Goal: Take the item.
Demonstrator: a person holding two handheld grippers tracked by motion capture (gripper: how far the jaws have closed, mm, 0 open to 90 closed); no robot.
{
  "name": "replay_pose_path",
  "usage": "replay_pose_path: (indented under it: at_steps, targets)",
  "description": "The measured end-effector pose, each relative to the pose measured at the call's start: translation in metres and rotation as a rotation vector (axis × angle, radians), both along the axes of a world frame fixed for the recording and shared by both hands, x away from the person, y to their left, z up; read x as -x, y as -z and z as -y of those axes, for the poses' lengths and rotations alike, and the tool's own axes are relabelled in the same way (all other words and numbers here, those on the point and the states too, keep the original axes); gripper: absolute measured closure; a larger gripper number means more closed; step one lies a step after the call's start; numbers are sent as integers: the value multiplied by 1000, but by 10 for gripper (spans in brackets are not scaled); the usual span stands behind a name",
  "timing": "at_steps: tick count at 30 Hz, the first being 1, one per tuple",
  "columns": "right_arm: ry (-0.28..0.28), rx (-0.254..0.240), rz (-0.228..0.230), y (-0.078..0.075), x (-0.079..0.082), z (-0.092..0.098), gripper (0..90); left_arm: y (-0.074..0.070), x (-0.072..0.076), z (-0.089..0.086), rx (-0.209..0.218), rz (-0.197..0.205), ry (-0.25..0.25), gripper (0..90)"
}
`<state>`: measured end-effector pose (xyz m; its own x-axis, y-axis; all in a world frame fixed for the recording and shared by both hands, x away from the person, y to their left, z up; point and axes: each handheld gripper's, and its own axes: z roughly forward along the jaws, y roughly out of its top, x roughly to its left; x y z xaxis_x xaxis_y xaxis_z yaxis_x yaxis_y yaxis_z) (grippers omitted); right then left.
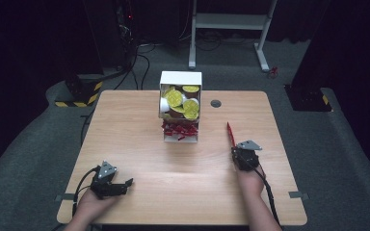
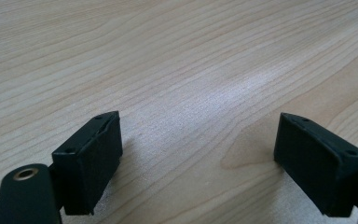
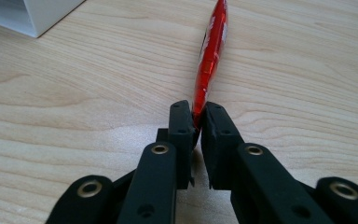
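White lettering on the slim red foil sachet (image 3: 209,56) is too blurred to read. The right gripper (image 3: 196,122) pinches its end; the left gripper (image 2: 200,158) gapes empty. A white two-tier box (image 1: 180,79) of yellow-lidded pods (image 1: 175,98) stands well apart.

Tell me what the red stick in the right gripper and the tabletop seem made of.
Red stick: probably a foil or plastic sachet, glossy, with bright highlights and white print. Tabletop: light wood or wood-look laminate, smooth satin finish; grain lines show under a soft sheen. Which one, the look leaves open.

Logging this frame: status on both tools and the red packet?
Left tool open, empty. Right tool shut on red packet. White box mid-table, path clear.
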<state>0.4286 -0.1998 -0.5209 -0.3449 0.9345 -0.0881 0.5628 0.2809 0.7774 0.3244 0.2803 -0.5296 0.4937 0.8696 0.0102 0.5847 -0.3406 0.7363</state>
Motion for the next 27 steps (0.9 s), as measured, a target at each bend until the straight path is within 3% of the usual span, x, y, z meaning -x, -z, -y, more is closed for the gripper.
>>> replay_pose_path:
  at_steps: [1, 8, 27]
  targets:
    - [-2, -19, -3, -1, 0, -1, 766, 0, 0, 0, 0, 0, 0, 154]
    - [-14, -32, 14, -7, 2, -4, 754, 0, 0, 0, -4, 2, 1, 153]
    - [-24, -44, 53, -23, 13, -2, 662, 0, 0, 0, 0, 0, 1, 153]
